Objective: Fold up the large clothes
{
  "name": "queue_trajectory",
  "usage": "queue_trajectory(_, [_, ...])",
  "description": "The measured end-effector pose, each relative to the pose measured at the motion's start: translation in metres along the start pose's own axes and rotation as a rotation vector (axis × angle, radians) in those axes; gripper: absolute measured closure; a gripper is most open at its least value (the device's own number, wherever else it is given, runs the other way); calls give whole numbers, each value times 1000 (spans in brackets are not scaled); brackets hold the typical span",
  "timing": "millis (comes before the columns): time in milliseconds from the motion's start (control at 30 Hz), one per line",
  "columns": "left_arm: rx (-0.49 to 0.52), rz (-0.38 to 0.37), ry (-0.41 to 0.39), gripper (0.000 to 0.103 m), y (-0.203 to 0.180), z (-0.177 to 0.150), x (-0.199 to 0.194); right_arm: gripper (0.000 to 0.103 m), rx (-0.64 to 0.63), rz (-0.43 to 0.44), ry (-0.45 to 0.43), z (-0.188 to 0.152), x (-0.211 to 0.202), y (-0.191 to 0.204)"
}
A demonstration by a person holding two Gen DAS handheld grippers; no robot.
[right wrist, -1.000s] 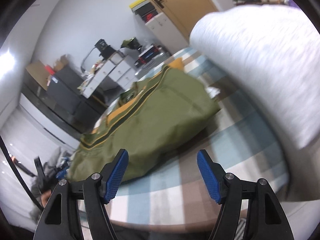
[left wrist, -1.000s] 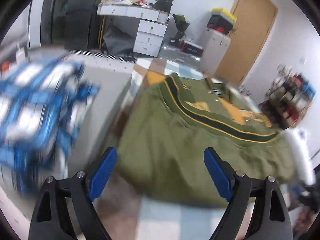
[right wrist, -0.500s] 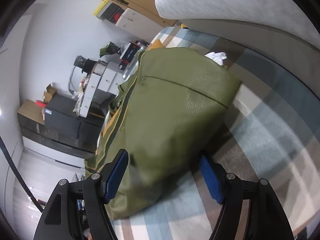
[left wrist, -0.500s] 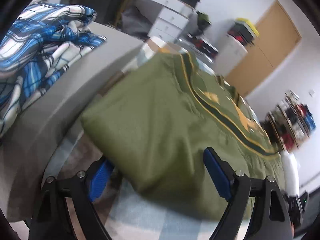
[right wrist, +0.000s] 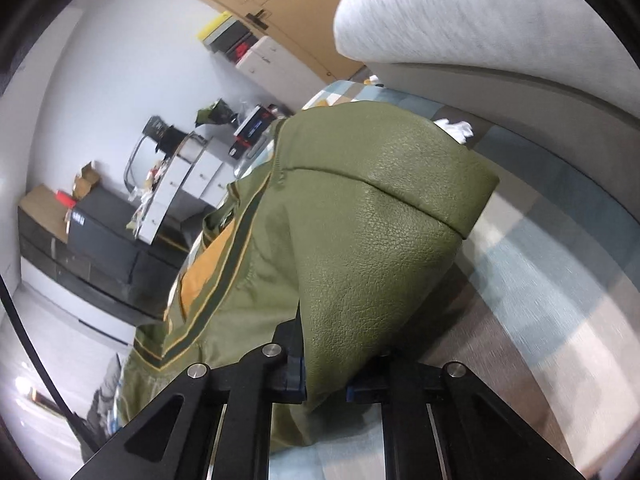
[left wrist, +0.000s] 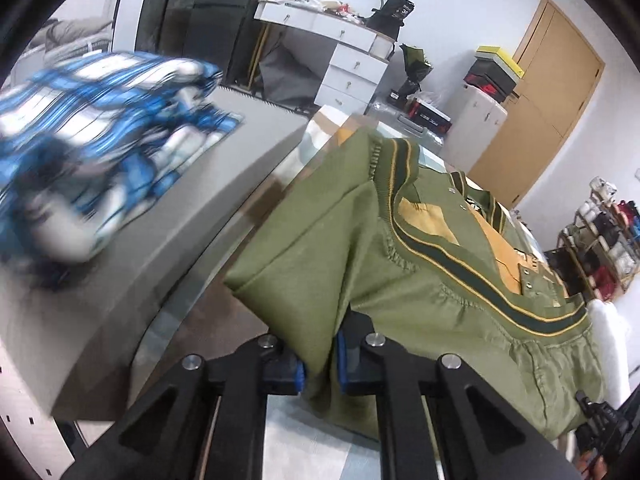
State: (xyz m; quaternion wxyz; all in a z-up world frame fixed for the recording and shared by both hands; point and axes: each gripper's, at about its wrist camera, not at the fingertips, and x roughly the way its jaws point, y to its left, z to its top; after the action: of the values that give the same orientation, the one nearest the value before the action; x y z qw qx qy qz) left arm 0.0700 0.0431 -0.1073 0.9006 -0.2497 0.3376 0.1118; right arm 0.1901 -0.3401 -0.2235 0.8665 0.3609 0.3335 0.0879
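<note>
Jacket (left wrist: 420, 280) corners sit pinched between left tongs (left wrist: 318, 364) and right tongs (right wrist: 326, 376), both just clenched.

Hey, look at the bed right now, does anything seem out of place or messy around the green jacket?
The blue plaid cloth lies crumpled in a heap to the left of the green jacket, not folded. A small white item sits loose beyond the jacket's far side. The jacket itself looks undamaged; the left gripper and right gripper each pinch a corner.

Your two wrist cameras each look forward and downward along their own fingers, very near the olive jacket (left wrist: 400, 280) (right wrist: 360, 240), which both views share.
</note>
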Motion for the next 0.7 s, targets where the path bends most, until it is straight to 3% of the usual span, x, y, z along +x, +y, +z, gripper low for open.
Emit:
queue_trajectory(167, [-23,-52,43,96,25,-23,-31,92,24,39,57,-31,-42,-27])
queue_trajectory(233, [18,-38,61,86,28,-32,-39,90,28,33,78,-41,-55,-36])
queue_trajectory(367, [21,-38,89,62,34,-25,-39,73,8,-8,111,-43,-71,-45])
queue_trajectory(400, [22,-34,81,56,36,-22,-42,71,-17,-25,107,-41,-76,-43])
queue_trajectory(567, [142,-30,-30,50,27,-11,-69,66,-177,-69,27,-32,-116,-26])
queue_trajectory(633, [232,-80,-72,45,17,-7,-78,54,-254,-85,-32,-34,-132,-18])
queue_trajectory(700, [299,-115,-99,36,9,-5,-83,50,-307,-83,-72,-31,-145,-9])
